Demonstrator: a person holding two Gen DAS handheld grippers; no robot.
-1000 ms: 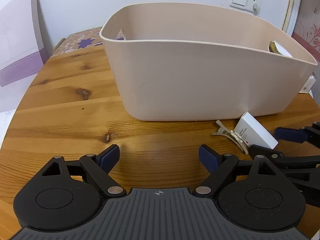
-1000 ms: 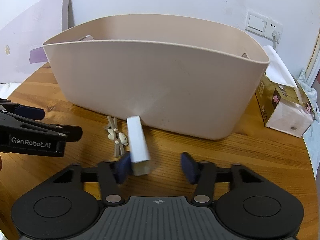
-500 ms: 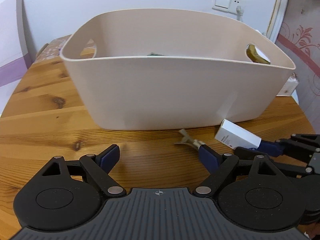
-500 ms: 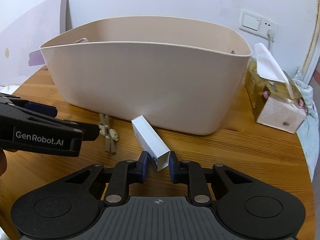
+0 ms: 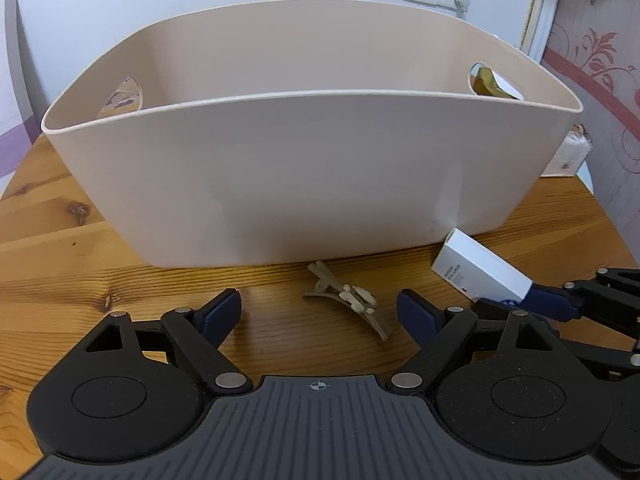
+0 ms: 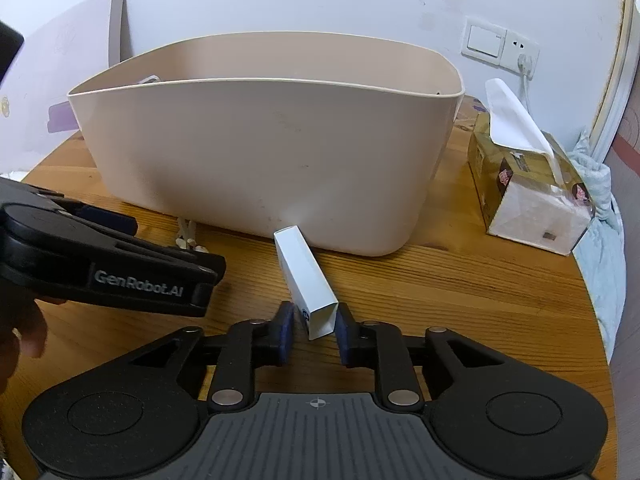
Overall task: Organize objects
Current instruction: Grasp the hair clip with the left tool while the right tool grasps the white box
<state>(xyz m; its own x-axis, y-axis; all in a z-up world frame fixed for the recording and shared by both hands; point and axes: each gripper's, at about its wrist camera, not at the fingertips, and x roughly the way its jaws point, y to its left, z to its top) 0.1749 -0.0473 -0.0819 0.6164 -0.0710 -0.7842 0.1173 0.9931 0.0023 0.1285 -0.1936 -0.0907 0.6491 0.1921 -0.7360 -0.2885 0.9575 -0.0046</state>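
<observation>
- Since 1 s ago the right gripper (image 6: 313,327) has gone from spread wide beside the white box (image 6: 307,280) to clamped on its near end; the box's far end now tilts up off the wood toward the tub, and the left gripper (image 5: 319,312) has swung so the hair clip (image 5: 347,298) sits between its fingers rather than off to its right.
- Right gripper: the 2 blue pads (image 6: 285,329) press the box's side faces, and the box points away along the fingers.
- Left gripper: jaws wide apart and holding nothing, held low over the table (image 5: 56,264), with the clip lying flat on the wood in the gap, touching neither pad.
- In the right wrist view the left gripper's black body crosses the left side, a hand (image 6: 20,332) behind it.
- The box is a slim matte cardboard carton with sharp edges; the clip is a thin beige piece with small bumps along it.
- The table is knotty varnished pine with a rounded rim, with bare wood to the left of the clip.
- The beige plastic tub (image 5: 312,176), smooth-walled with rounded corners and 2 handle cut-outs, stands just beyond both items.
- A gold tissue box (image 6: 528,196) sits right of the tub, near the table's edge.
</observation>
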